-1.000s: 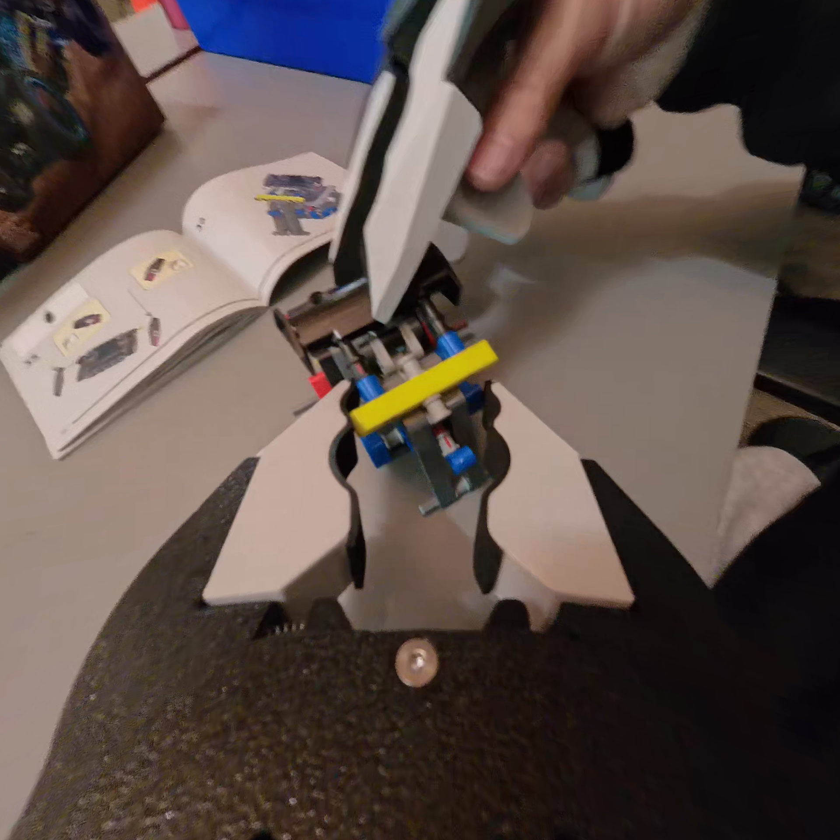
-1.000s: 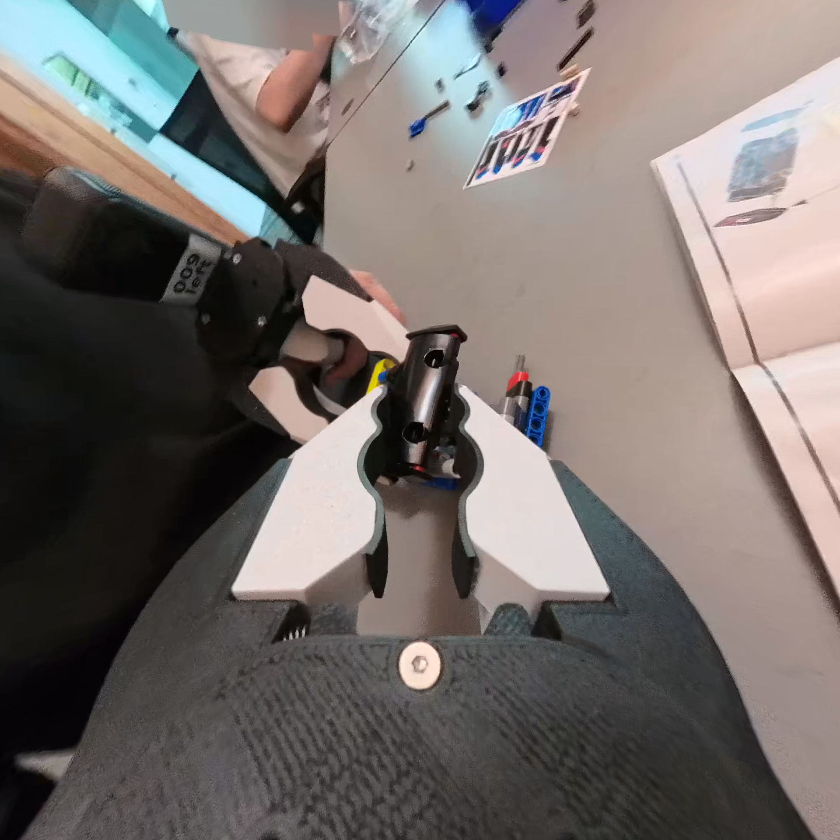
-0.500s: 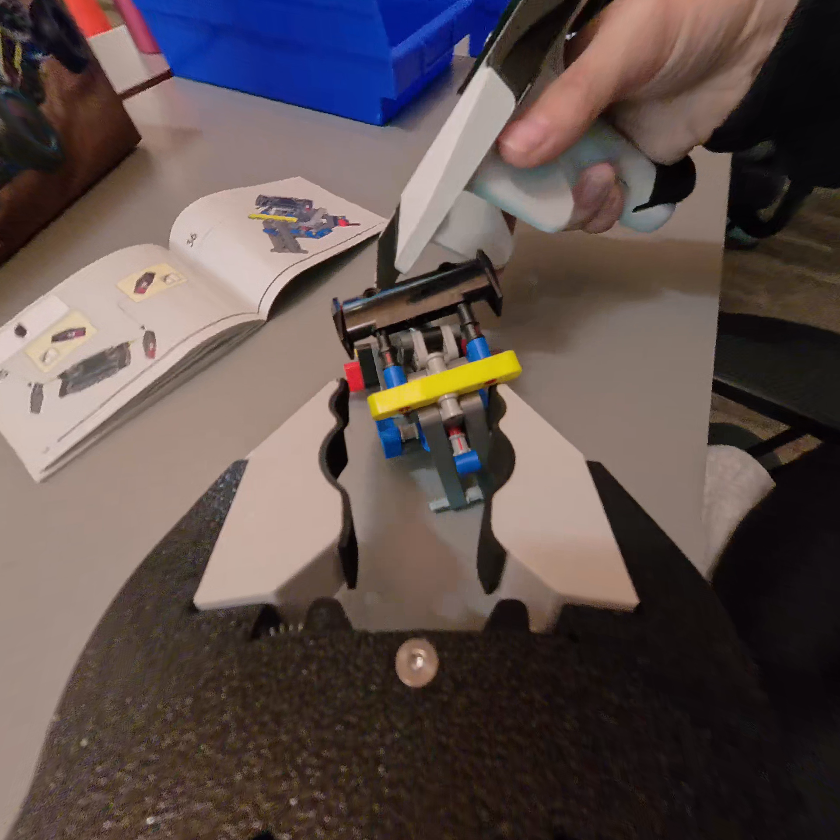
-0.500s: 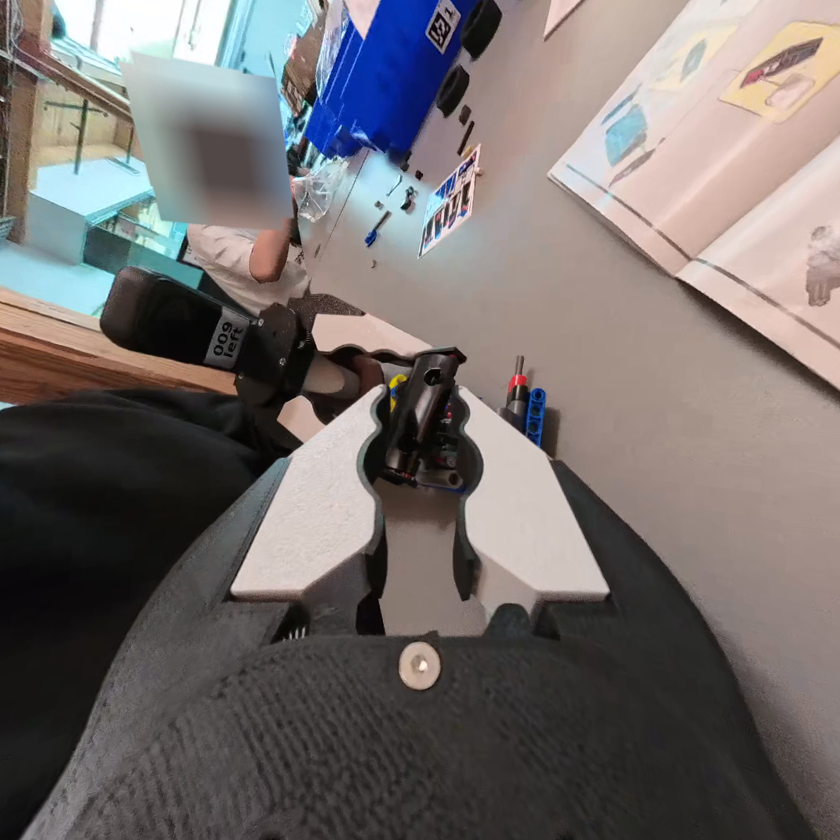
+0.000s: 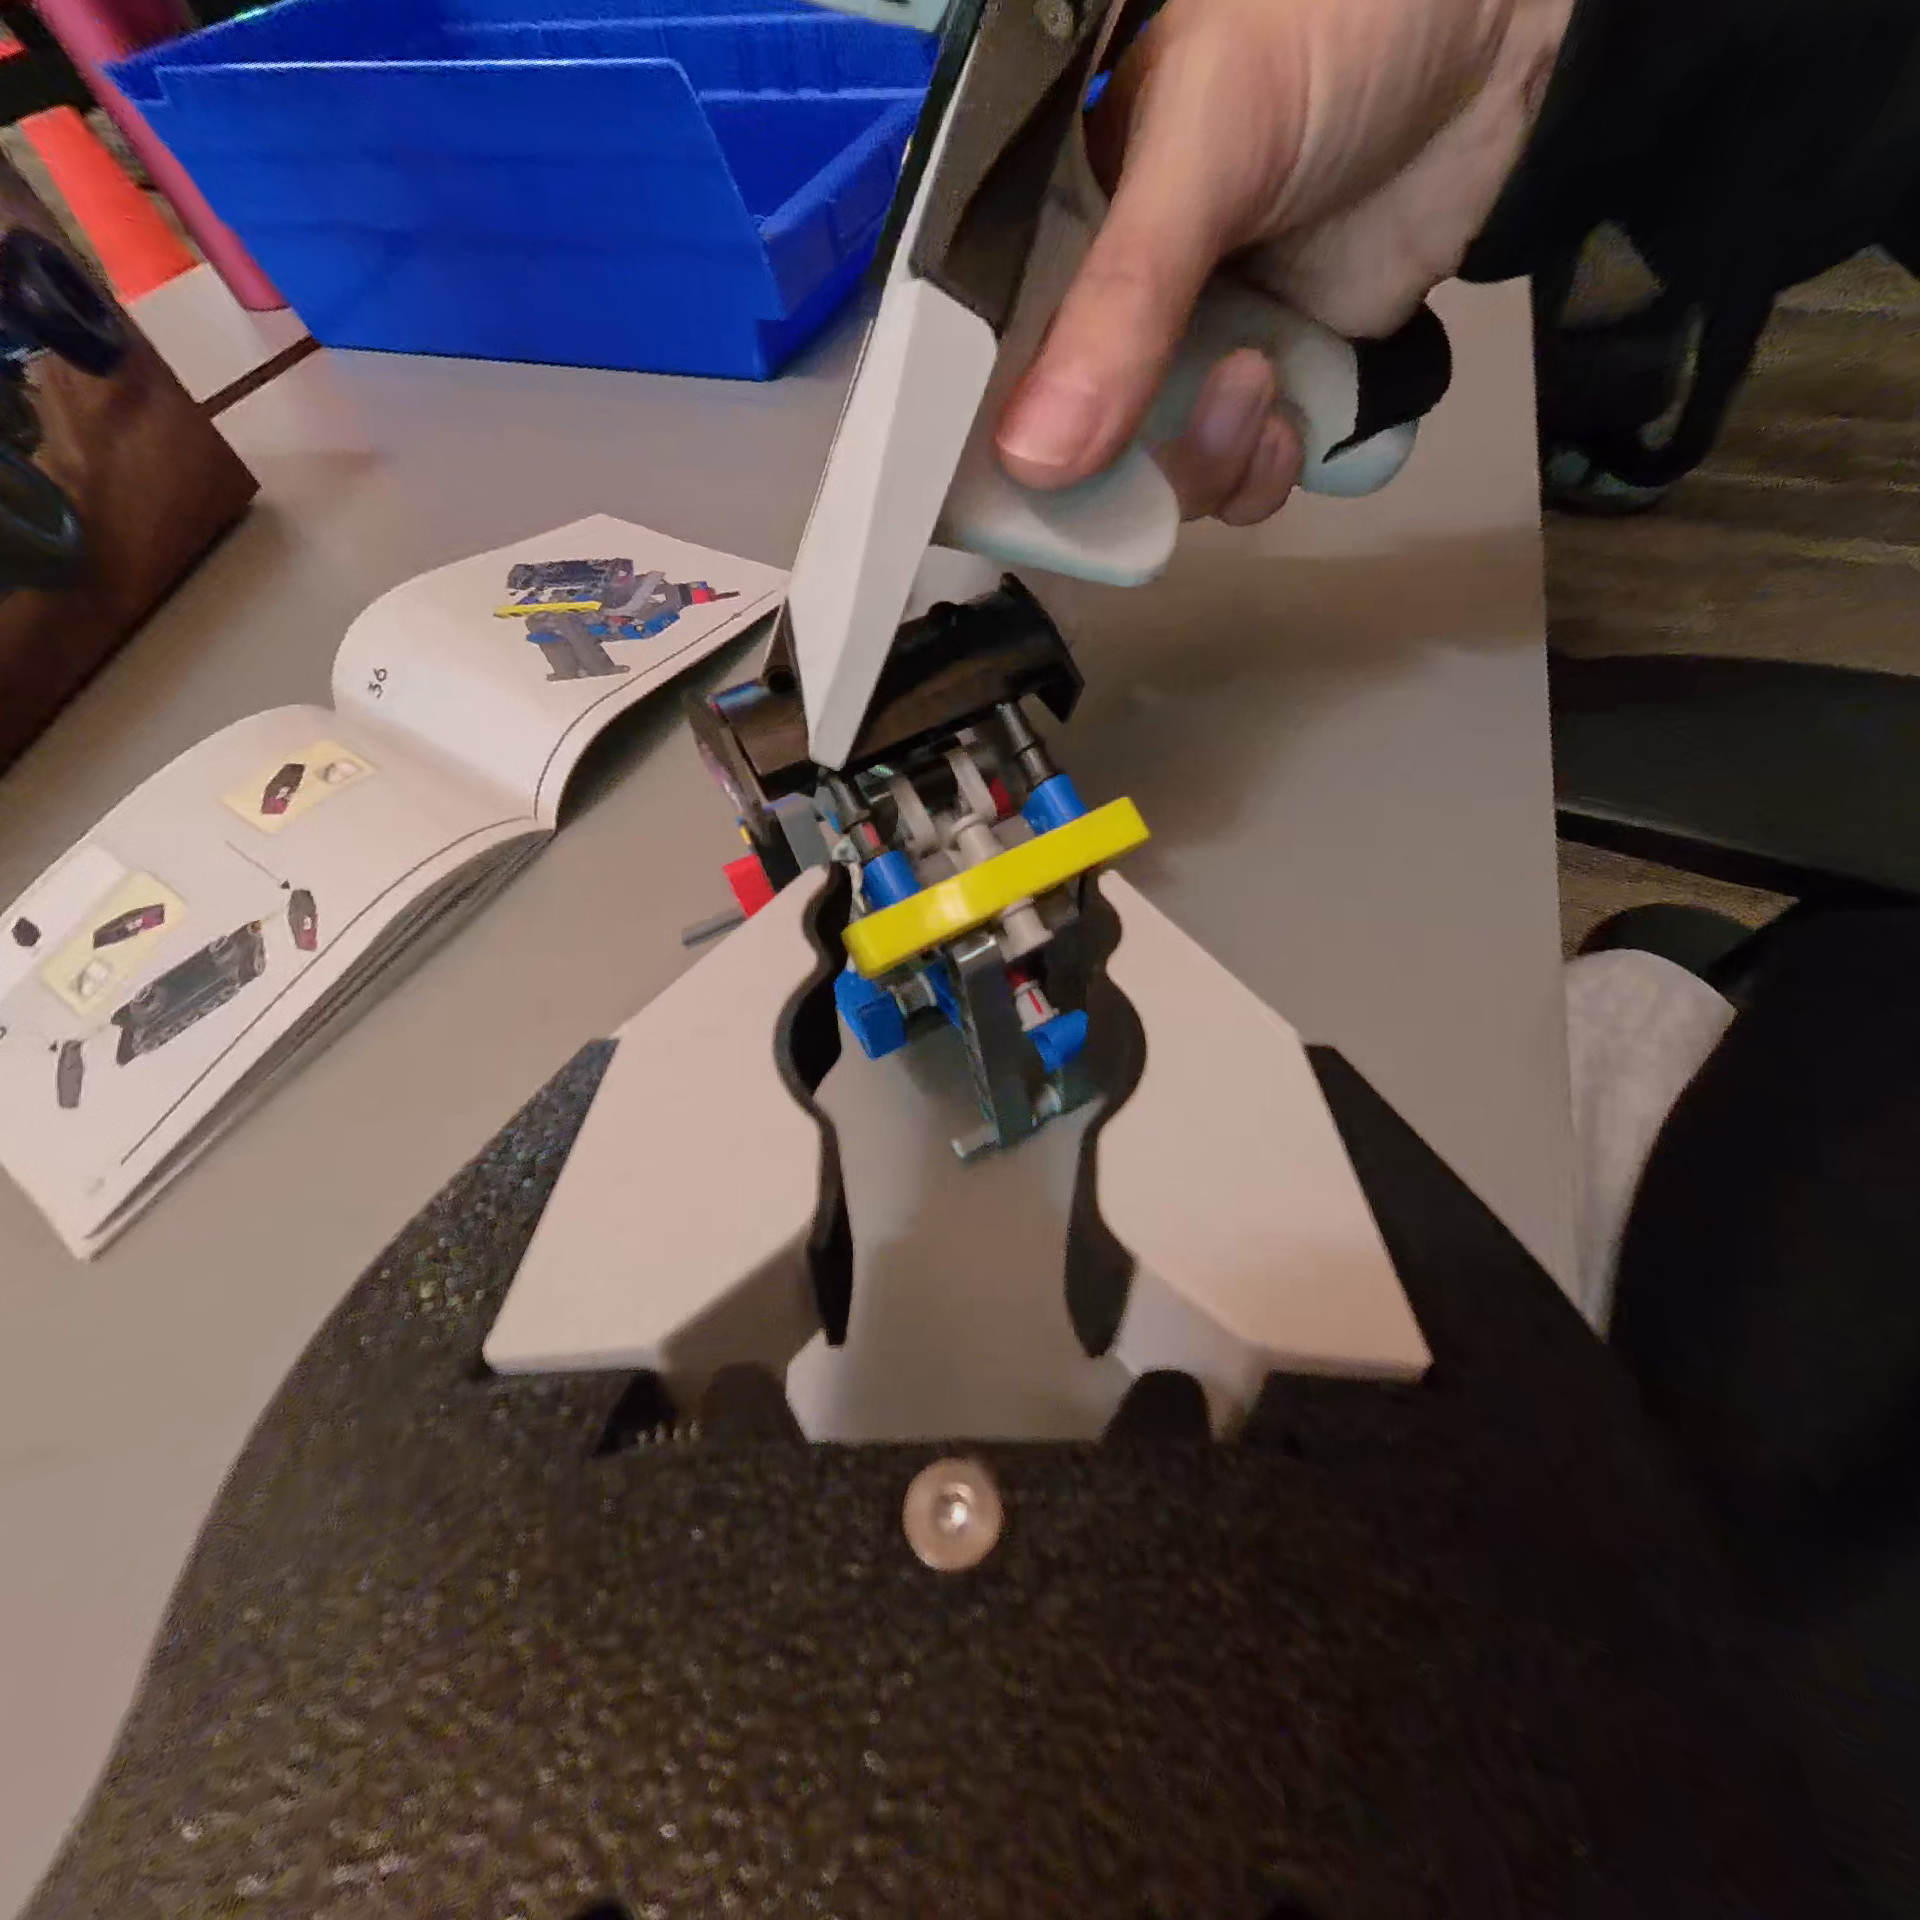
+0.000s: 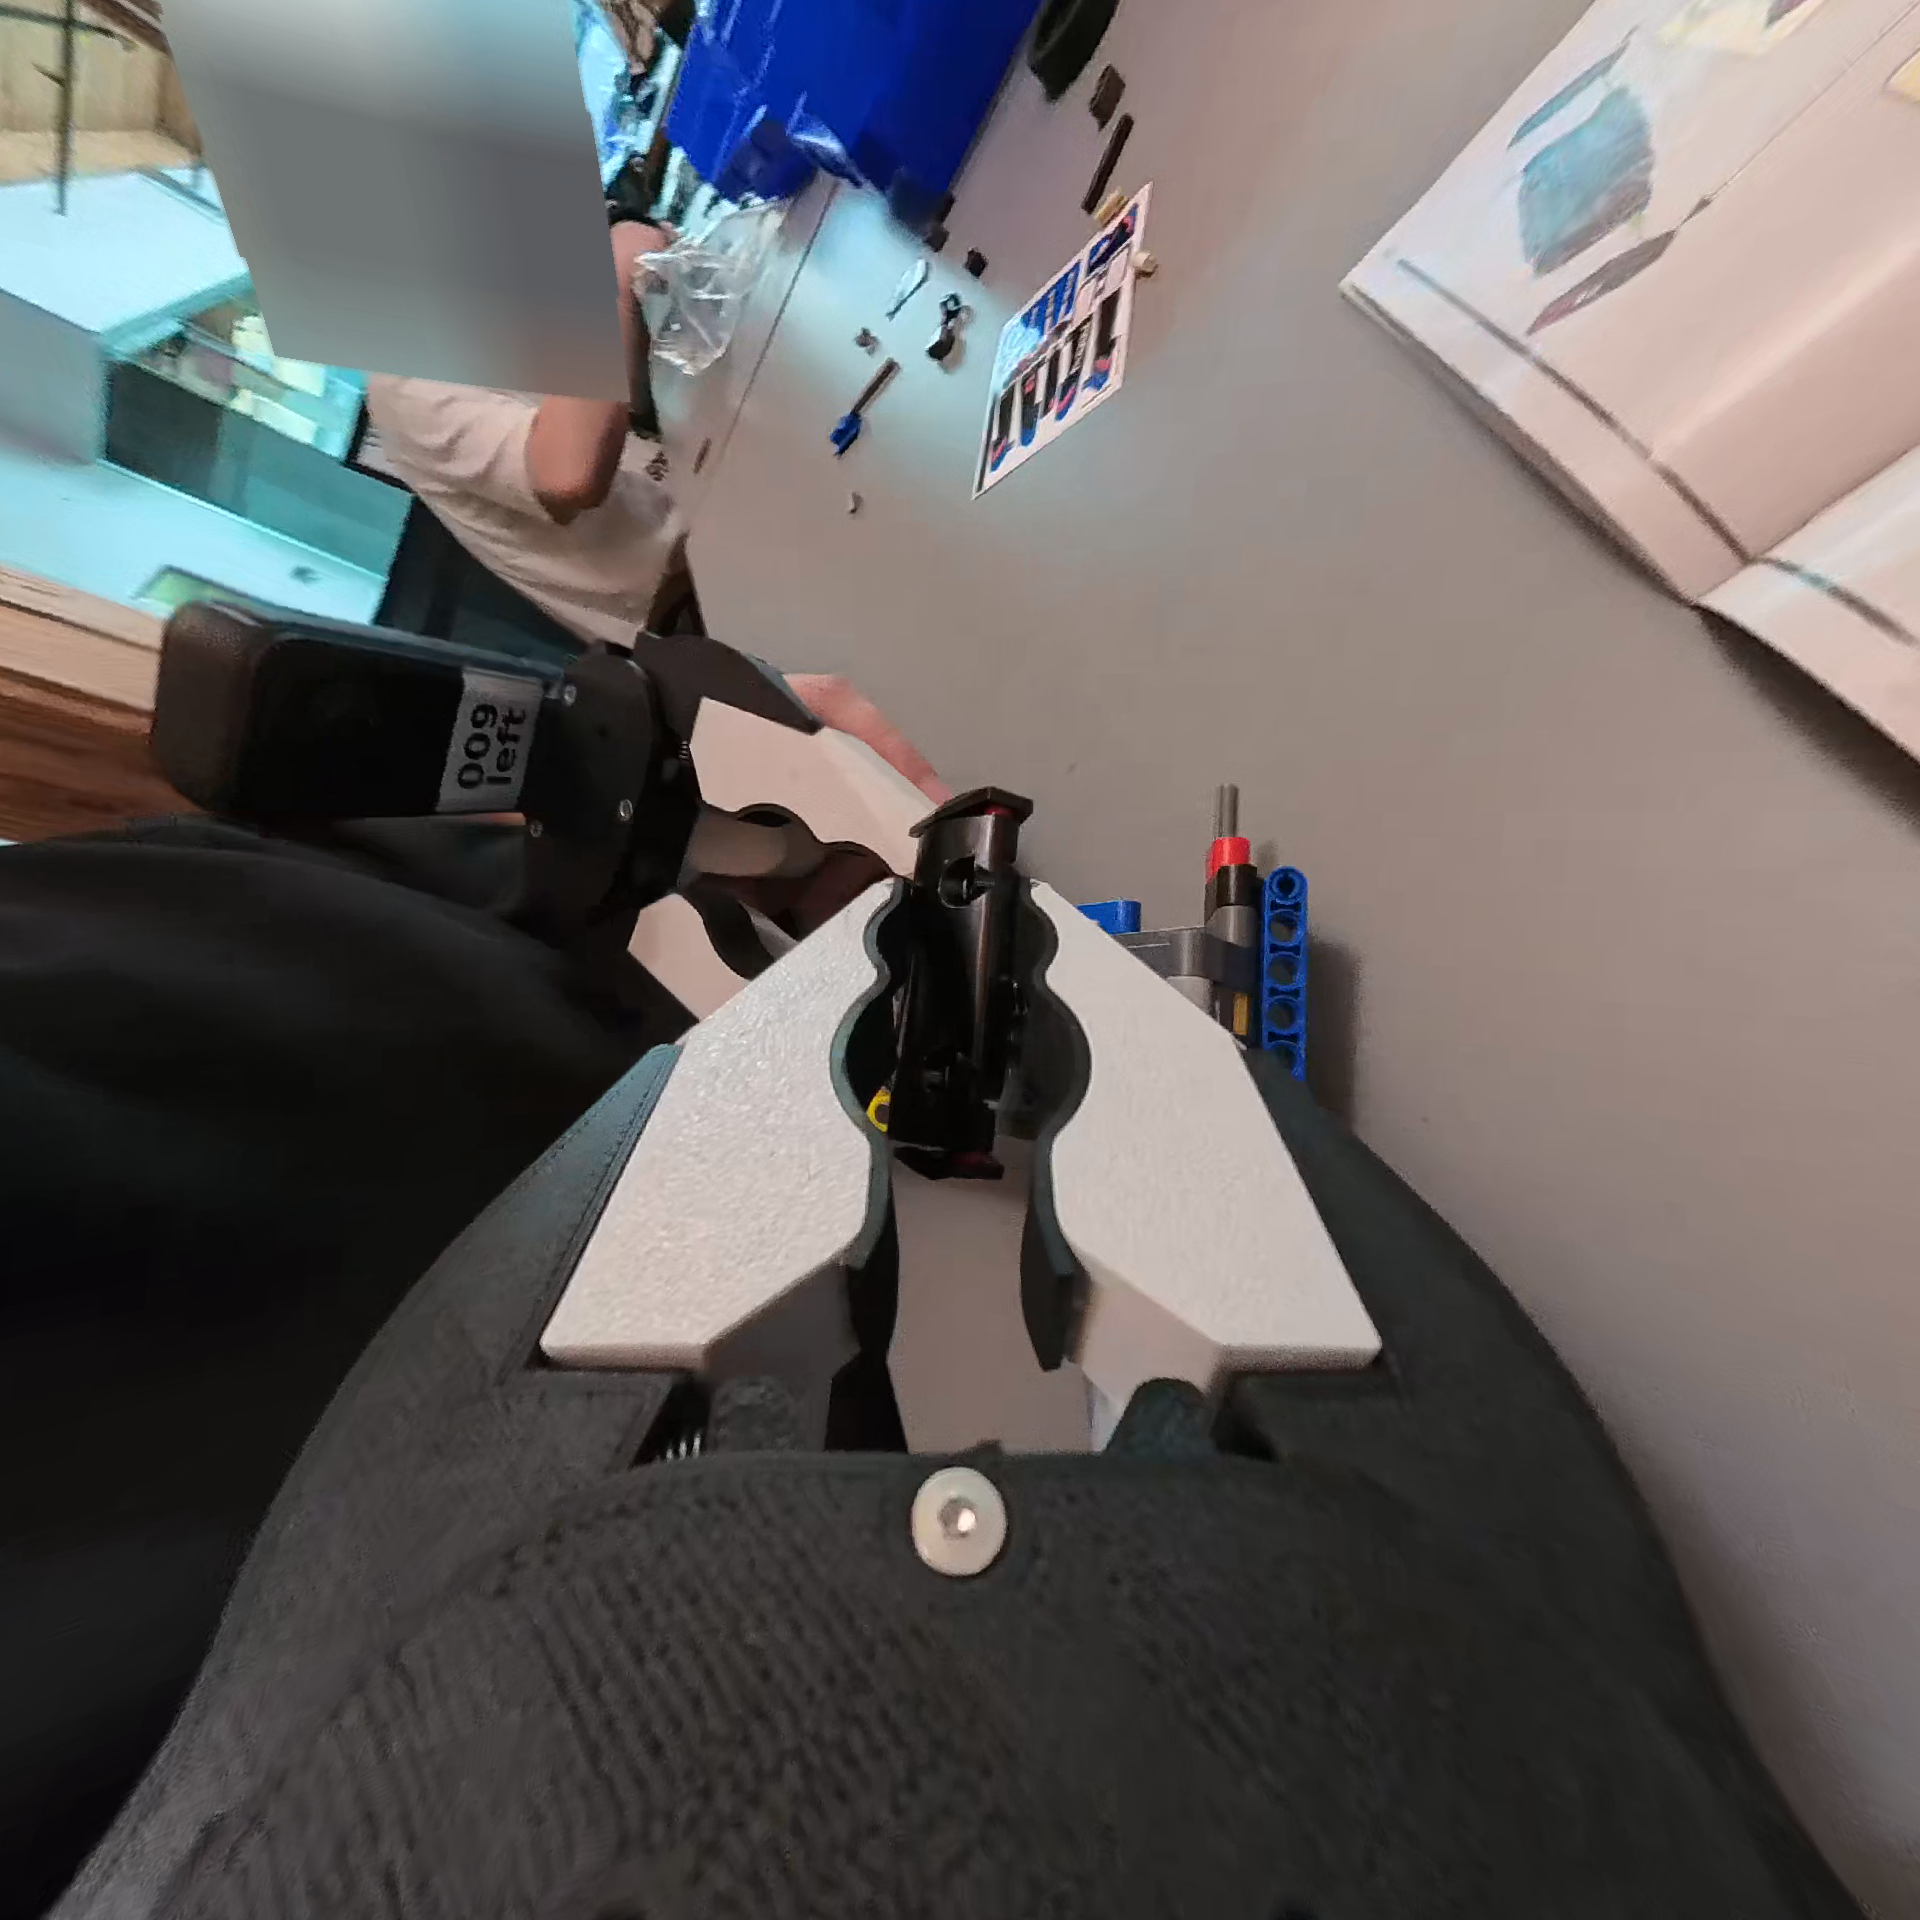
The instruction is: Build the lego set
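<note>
left tongs (image 5: 961, 977) level, low over the surface (image 5: 1299, 831), clamped on brick model (image 5: 966, 935) | right tongs (image 6: 961, 997) steeply tipped down by a hand (image 5: 1247, 208), pinching the model's black panel (image 6: 961, 987) | booklet (image 5: 312, 831) left of the left tongs

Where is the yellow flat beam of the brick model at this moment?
In the left wrist view, the yellow beam lies across the brick model between the left hand-held gripper's fingertips, right of the open instruction booklet.

A smooth grey desk (image 5: 1299, 727) carries an open white instruction booklet (image 5: 312, 862) at left, a blue plastic bin (image 5: 499, 187) far behind, and a printed sticker sheet (image 6: 1060, 353) among small loose parts.
</note>
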Demonstrator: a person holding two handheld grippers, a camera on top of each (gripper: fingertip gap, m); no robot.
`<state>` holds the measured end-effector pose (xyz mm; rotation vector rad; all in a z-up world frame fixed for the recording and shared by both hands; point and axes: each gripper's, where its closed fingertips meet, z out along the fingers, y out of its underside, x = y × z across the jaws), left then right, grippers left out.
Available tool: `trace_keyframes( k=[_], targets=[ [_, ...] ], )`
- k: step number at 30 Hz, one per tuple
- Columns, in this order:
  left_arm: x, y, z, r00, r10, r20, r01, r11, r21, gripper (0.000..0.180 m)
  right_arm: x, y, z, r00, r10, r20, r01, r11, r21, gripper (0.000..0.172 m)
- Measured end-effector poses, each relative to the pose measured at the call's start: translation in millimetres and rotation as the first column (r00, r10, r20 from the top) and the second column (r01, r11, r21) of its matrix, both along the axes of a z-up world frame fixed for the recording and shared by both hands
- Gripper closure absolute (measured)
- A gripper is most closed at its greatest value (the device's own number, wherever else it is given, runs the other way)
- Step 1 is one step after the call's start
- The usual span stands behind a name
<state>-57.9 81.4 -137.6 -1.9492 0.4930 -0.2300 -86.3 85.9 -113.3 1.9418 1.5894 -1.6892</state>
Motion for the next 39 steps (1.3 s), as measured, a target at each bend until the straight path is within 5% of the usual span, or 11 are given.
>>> trace_keyframes(
  k=[6, 12, 17, 22, 29, 39],
  targets=[
    [-7.5, 4.7, 0.7, 0.99, -0.141, -0.019, 0.142, 0.99, 0.017, 0.138, -2.0, 9.4, -2.9, 0.997, -0.072, 0.031, 0.07, 0.996, 0.055, 0.154],
    [-10.5, -4.7, 7.5, 0.973, -0.231, 0.022, 0.23, 0.972, 0.043, 0.142, -6.1, 5.0, 5.7, 0.98, -0.148, -0.131, 0.16, 0.983, 0.085, 0.155],
    [-27.1, -17.9, 34.5, 0.969, -0.191, 0.156, 0.173, 0.977, 0.125, 0.162, -2.6, 2.4, 13.0, 0.954, -0.217, -0.207, 0.246, 0.961, 0.125, 0.157],
    [-27.1, -12.9, 31.4, 0.992, -0.102, -0.08, 0.112, 0.983, 0.144, 0.164, -0.8, -6.0, 16.6, 0.947, -0.215, -0.239, 0.262, 0.946, 0.189, 0.158],
    [-22.3, -7.6, 28.6, 0.977, -0.062, -0.206, 0.095, 0.983, 0.154, 0.176, 6.0, -13.1, 19.8, 0.964, -0.158, -0.216, 0.205, 0.955, 0.217, 0.158],
    [-38.9, -9.9, 17.0, 0.876, 0.071, -0.478, 0.078, 0.955, 0.285, 0.178, -1.6, -32.0, 7.2, 0.985, 0.037, -0.169, 0.038, 0.906, 0.422, 0.164]
  ],
)
